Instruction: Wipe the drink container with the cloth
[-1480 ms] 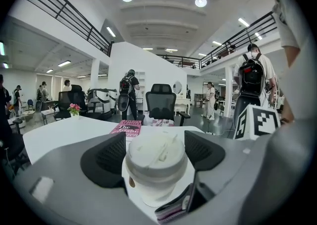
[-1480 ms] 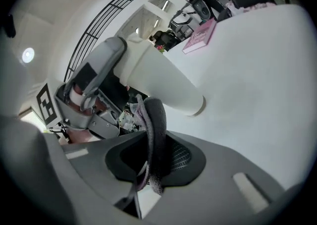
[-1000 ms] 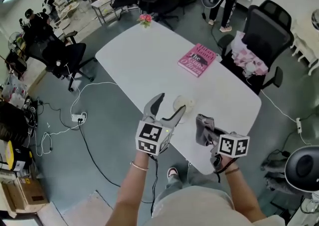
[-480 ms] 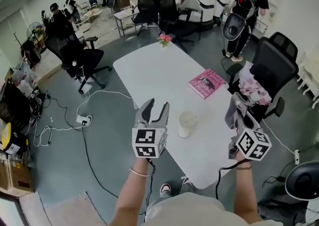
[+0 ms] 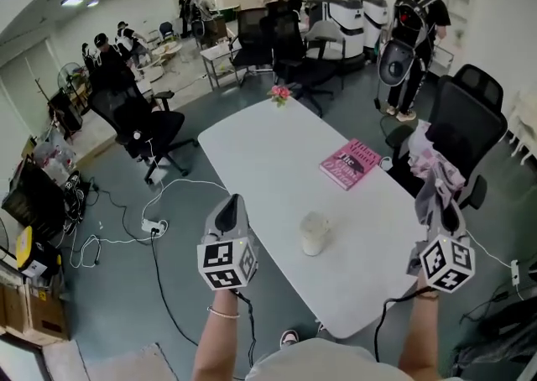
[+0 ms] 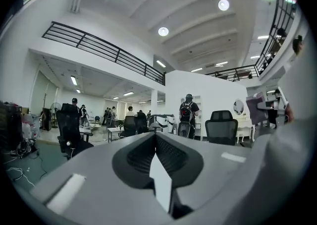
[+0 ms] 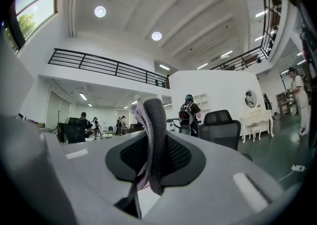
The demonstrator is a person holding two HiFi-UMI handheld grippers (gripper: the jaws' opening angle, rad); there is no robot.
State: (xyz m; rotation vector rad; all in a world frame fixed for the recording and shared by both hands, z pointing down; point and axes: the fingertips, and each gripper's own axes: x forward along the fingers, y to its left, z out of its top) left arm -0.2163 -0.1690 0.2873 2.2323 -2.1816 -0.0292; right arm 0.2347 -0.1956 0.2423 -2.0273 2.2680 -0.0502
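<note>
Drink container [image 5: 315,233] stands toward table's [image 5: 264,157] near end, well apart from book [image 5: 350,163].

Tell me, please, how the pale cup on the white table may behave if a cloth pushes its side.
The cup stands upright, taller than wide and unsupported, so a high push would probably tip it. It looks small and pale, likely light, so it may slide on the smooth table.

The white table [image 5: 260,161] carries a pale cup [image 5: 314,233] near its close end, a pink book [image 5: 350,164] farther back by the right edge, and small pink flowers [image 5: 279,94] at the far end.
</note>
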